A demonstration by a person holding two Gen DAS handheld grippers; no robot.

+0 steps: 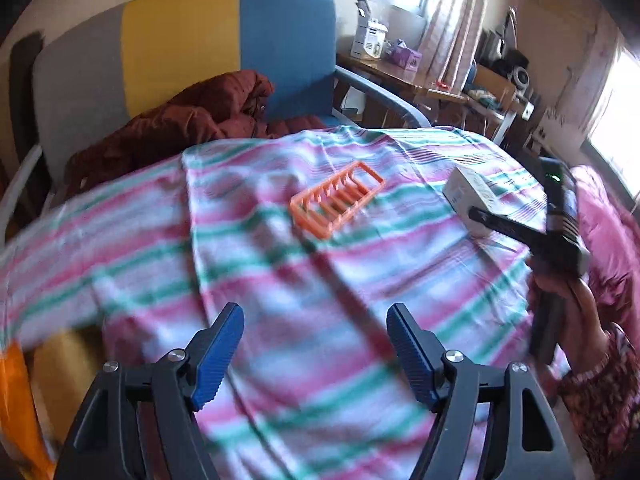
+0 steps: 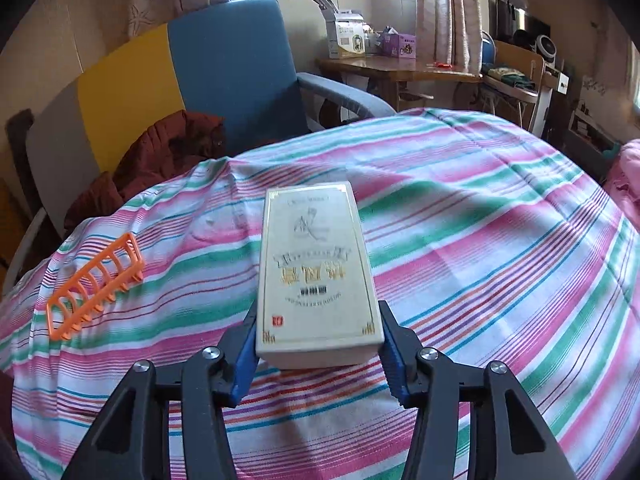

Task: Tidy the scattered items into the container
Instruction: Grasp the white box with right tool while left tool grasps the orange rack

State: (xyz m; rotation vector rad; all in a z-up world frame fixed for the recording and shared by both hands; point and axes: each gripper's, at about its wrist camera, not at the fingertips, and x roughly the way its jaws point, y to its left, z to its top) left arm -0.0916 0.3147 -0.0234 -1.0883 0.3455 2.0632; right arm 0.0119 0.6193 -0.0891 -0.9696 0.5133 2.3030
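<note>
My right gripper (image 2: 318, 356) is shut on a cream rectangular box (image 2: 316, 276) with gold print, gripping its near end and holding it over the striped cloth (image 2: 480, 240). The left wrist view shows the same box (image 1: 472, 196) at the right with the right gripper (image 1: 520, 232) on it. An orange plastic rack (image 1: 336, 204) lies on the cloth ahead of my left gripper (image 1: 316, 340), which is open and empty above the cloth. The rack also shows in the right wrist view (image 2: 96, 284), left of the box.
A dark red jacket (image 1: 192, 120) lies on a grey, yellow and blue armchair (image 1: 180, 44) behind the cloth-covered surface. A wooden desk (image 2: 400, 68) with boxes stands at the back by the window. An orange and yellow object (image 1: 24, 392) is at the lower left edge.
</note>
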